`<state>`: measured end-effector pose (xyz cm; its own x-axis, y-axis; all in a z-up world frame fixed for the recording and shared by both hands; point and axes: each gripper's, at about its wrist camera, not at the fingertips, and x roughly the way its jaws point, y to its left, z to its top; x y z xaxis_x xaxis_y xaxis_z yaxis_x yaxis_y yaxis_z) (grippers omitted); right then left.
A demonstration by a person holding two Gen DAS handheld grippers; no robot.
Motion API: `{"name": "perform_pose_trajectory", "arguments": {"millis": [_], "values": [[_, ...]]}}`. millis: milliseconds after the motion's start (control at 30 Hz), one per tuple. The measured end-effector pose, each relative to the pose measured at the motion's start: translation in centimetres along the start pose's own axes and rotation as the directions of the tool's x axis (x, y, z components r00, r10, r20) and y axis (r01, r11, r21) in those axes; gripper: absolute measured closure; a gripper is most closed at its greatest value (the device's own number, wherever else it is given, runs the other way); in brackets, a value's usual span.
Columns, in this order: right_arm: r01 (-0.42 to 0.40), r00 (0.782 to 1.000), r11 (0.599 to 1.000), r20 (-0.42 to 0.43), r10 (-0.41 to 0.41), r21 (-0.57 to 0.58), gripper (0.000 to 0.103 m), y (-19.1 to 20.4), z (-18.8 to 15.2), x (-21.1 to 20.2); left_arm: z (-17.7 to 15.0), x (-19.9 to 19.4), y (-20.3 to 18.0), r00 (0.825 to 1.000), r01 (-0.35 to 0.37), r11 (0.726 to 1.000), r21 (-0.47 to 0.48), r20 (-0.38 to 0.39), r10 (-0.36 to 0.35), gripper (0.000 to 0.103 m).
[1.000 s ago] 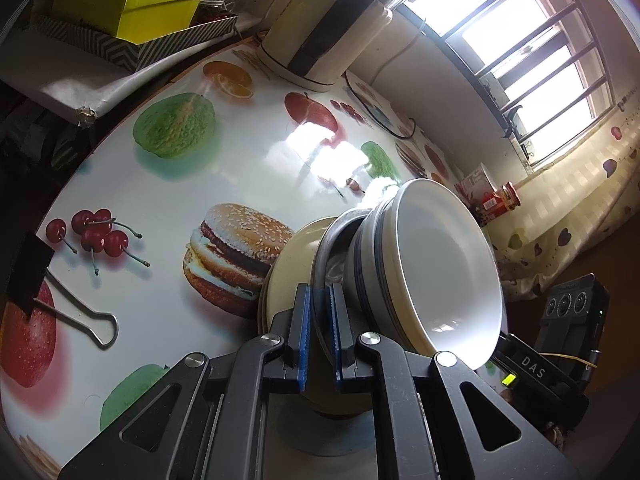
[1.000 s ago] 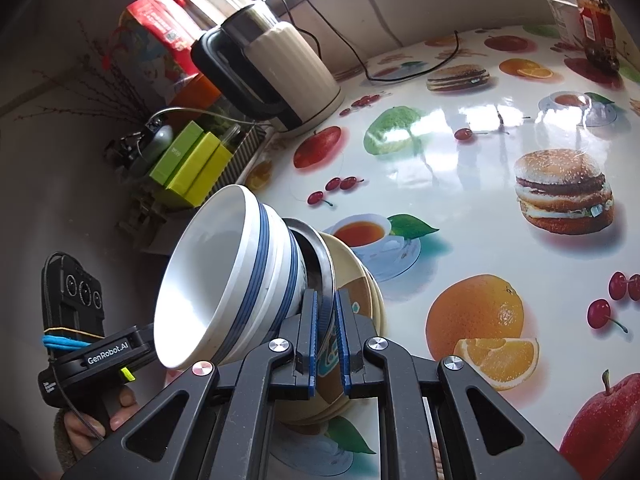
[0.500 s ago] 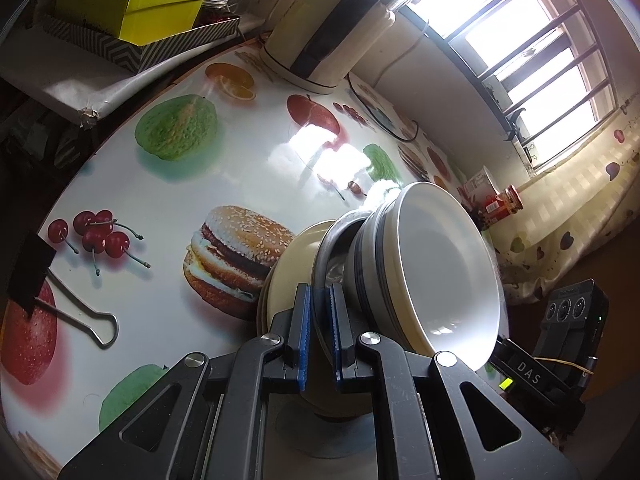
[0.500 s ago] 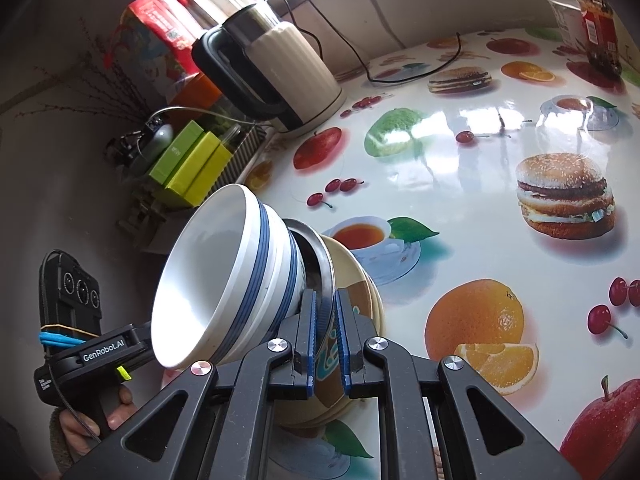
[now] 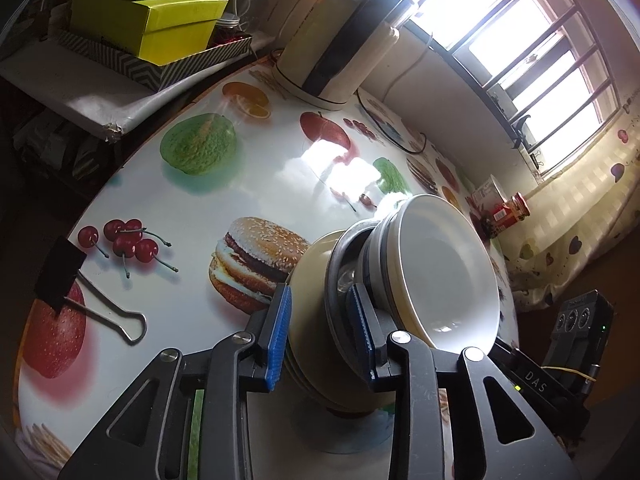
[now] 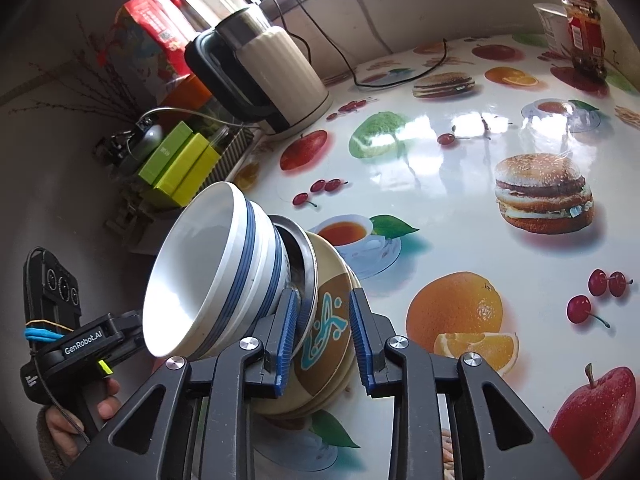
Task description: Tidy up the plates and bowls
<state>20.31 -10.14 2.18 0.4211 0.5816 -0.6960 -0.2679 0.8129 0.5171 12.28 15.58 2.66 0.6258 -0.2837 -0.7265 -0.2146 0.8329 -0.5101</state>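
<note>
Both grippers letting go: left gripper (image 5: 322, 328) & right gripper (image 6: 322, 338) jaws opening, narrow gap, pads off the dish stack (image 6: 276, 292) between them. Stack sits tilted on fruit-print table (image 6: 460, 216), white blue-banded bowls (image 5: 440, 272) on top, near table edge.

Opposed close wrist views, shared stack (image 5: 392, 300)

Stack of dishes on fruit-print table, near edge. Top: white bowls w/ blue bands (image 6: 224, 276), nested, empty, mouth seen toward left in right-wrist view. Under them a steel plate (image 6: 306, 268), thin rim showing, then tan bowls (image 6: 330, 320) w/ brown patch & teal script mark, several nested at bottom. In left-wrist view: white bowl (image 5: 444, 272), steel plate (image 5: 340, 276), tan bowls (image 5: 308, 292). Stack looks tilted, maybe lens.
</note>
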Motion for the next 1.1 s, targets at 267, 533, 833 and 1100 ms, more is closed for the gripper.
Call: {"name": "perform_pose_trajectory", "arguments": {"millis": [267, 533, 833, 1100], "values": [[0.032, 0.999, 0.999, 0.029, -0.031, -0.03, 0.065, 0.5, -0.7, -1.5, -1.4, -1.6, -0.8, 0.999, -0.034, 0.998, 0.059, 0.032, 0.032, 0.061], [0.06, 0.996, 0.996, 0.07, -0.056, -0.063, 0.06, 1.5, -2.0, -3.4, -3.5, -3.4, -2.7, 0.99, -0.113, 0.984, 0.138, 0.098, 0.1, 0.061], [0.125, 0.987, 0.985, 0.12, -0.111, -0.12, 0.053, 2.2, -4.5, -5.3, -7.2, -3.0, -4.0, 0.975, -0.208, 0.947, 0.243, 0.13, 0.181, 0.061], [0.194, 0.976, 0.966, 0.133, -0.172, -0.17, 0.05, 2.5, -7.3, -5.8, -9.9, -2.5, -4.1, 0.957, -0.28, 0.921, 0.272, 0.152, 0.246, 0.061]]}}
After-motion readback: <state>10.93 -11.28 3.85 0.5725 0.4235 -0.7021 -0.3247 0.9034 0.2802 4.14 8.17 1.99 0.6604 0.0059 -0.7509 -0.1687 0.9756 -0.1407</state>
